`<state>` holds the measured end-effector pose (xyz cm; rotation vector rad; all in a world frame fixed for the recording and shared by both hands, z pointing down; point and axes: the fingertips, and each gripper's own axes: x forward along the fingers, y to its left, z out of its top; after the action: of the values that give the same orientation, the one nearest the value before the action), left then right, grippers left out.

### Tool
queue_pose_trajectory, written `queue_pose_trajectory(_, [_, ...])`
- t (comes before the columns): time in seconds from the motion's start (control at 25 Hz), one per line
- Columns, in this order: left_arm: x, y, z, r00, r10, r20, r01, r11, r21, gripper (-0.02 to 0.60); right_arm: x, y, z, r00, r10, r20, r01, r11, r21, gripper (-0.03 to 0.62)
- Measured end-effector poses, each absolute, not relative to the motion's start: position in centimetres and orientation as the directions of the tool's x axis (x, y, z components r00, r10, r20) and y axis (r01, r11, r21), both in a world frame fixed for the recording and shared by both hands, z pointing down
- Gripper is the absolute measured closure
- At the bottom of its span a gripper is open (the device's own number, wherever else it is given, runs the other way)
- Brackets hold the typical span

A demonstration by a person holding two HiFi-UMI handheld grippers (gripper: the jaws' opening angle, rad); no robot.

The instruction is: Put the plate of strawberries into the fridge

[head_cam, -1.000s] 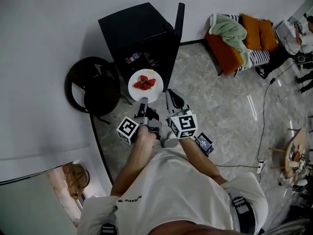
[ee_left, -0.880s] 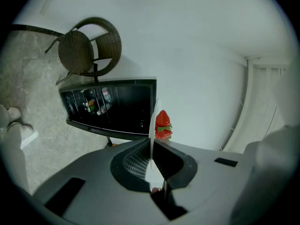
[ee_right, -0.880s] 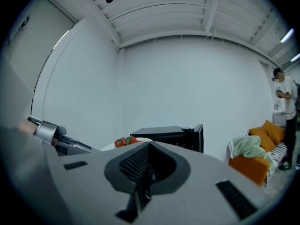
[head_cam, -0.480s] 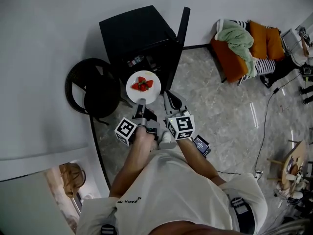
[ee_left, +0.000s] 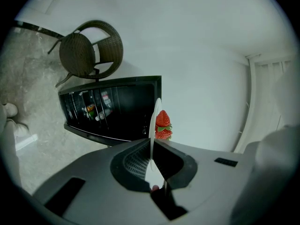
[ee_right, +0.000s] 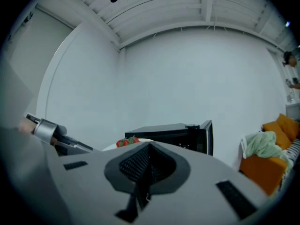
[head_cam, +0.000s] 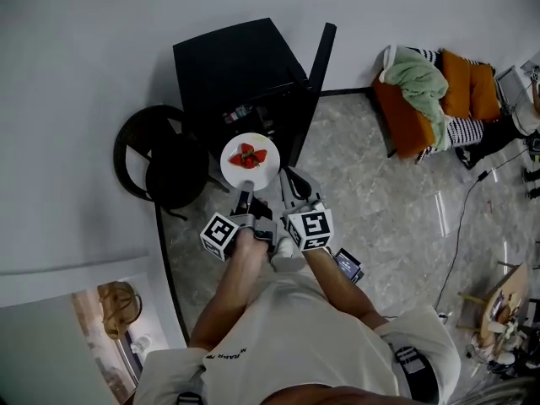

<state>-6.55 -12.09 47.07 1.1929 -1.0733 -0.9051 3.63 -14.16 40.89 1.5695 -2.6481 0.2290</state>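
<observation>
A white plate [head_cam: 263,170] with red strawberries [head_cam: 248,154] hangs level just in front of the black fridge [head_cam: 236,66], whose door [head_cam: 317,62] stands open to the right. My left gripper [head_cam: 245,197] is shut on the plate's near rim. In the left gripper view the plate [ee_left: 155,118] shows edge-on between the jaws of the left gripper [ee_left: 151,144], with the strawberries [ee_left: 162,124] beside it and the fridge's [ee_left: 110,109] shelves behind. My right gripper [head_cam: 289,178] is shut and empty, just right of the plate. The right gripper view shows the right gripper [ee_right: 149,148], strawberries [ee_right: 126,142] and fridge [ee_right: 168,134].
A dark wicker chair [head_cam: 164,159] stands left of the fridge, close to the plate. An orange sofa [head_cam: 422,91] with a green blanket is at the far right. A cable [head_cam: 460,192] runs over the tiled floor. The white wall is behind the fridge.
Both grippers and the plate have shifted a little toward the open fridge. The left gripper's hold on the plate is unchanged.
</observation>
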Motion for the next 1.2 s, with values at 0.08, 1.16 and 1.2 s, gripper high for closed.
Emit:
queue_pose_trajectory(0.08, [-6.5, -12.6, 47.3, 0.259, -0.953, 0.159, -0.003, 0.164, 0.986, 0.571, 3.7, -14.7, 41.4, -0.485, -0.865, 0.127, -0.874, 0.474, -0.107, 0.583])
queue_pose_trajectory(1.16, [-8.3, -17.7, 53.9, 0.294, -0.938, 0.186, -0.025, 0.187, 0.982, 0.571, 2.2, -18.9, 46.4, -0.455, -0.883, 0.115, -0.890, 0.447, -0.089, 0.583])
queue_pose_trajectory(1.2, [-8.2, -17.9, 54.2, 0.296, -0.937, 0.187, -0.025, 0.188, 0.982, 0.571, 2.1, -19.0, 46.6, -0.452, -0.884, 0.115, -0.892, 0.446, -0.075, 0.582])
